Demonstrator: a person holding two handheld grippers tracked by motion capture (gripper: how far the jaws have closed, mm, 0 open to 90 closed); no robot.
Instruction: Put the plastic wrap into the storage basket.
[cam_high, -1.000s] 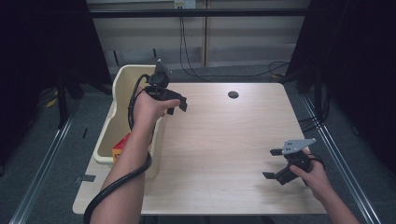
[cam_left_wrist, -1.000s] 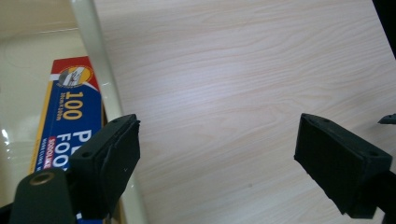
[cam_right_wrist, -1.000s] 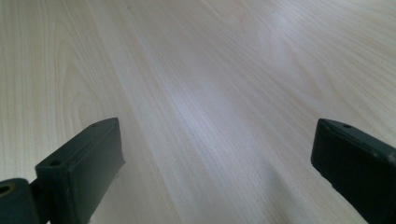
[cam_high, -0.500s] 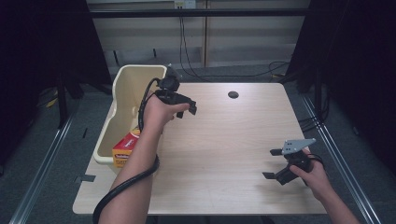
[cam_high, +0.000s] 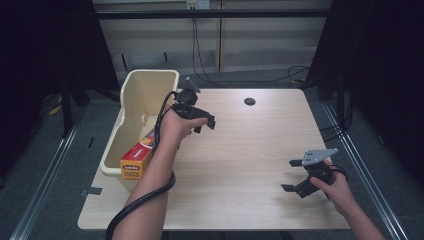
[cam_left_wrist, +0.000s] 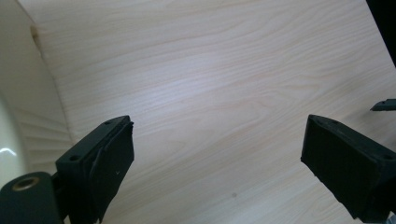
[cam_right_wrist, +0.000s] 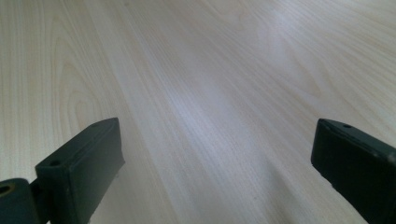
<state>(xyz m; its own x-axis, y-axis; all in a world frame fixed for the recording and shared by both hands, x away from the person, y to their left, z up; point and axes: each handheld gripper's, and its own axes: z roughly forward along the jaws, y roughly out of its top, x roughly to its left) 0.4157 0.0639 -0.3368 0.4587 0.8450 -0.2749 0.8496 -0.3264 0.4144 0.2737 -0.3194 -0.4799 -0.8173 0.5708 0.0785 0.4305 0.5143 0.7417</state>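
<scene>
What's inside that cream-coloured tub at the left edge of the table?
A long orange and yellow box lies in the near end of the cream tub, sticking out over its rim. The far end looks bare. The person's forearm covers part of the box, and the near wall hides the floor there.

Right gripper (cam_right_wrist: 215, 172): both black jaws rise from the bottom corners, spread wide, nothing between them. Bare light wood table (cam_right_wrist: 196, 84) beneath, grain running diagonally, soft glare mid-frame.

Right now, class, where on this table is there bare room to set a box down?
The widest bare patch of wooden table lies between the left gripper and the right gripper. The far right corner beyond the round hole is bare too. The cream bin, holding the orange box, crowds the left edge.
</scene>
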